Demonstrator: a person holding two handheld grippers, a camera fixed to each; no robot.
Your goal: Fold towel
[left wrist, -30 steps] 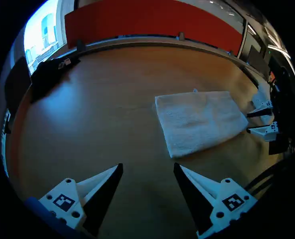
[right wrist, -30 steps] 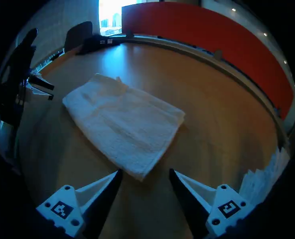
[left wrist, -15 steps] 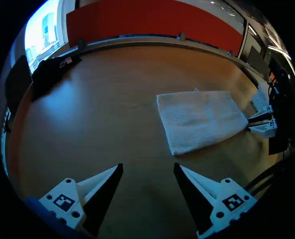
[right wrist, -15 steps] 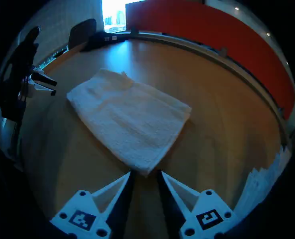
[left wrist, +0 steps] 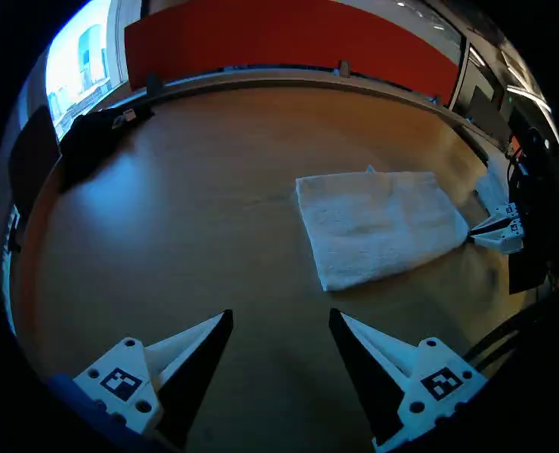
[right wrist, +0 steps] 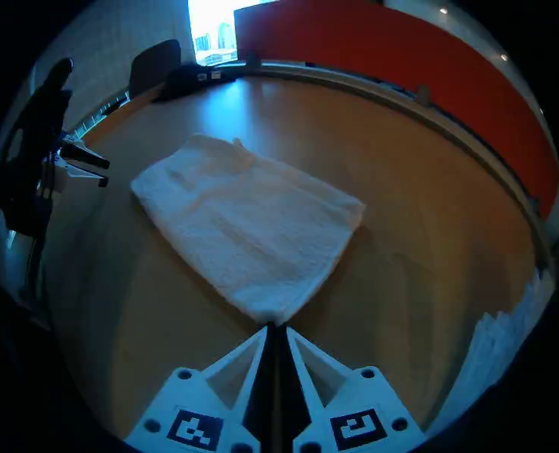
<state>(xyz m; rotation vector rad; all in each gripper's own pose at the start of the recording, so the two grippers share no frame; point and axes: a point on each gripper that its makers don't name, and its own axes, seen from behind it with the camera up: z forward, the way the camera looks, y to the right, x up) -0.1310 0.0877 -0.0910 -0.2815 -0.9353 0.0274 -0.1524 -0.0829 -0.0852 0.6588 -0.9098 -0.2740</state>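
Wood tabletop (left wrist: 204, 189), smooth, sheened with window glare; red partition (left wrist: 279, 38) behind. White terry towel (right wrist: 249, 226), nubby, folded to a rectangle, lies flat mid-table. Left gripper (left wrist: 279, 311) is over bare wood, fingers spread wide, apart from the towel. Right gripper (right wrist: 277, 328) is pressed together at the towel's near corner; cloth between its tips, can't tell.

white towel (left wrist: 381, 226), tan table (left wrist: 204, 211), red panel (left wrist: 279, 38)
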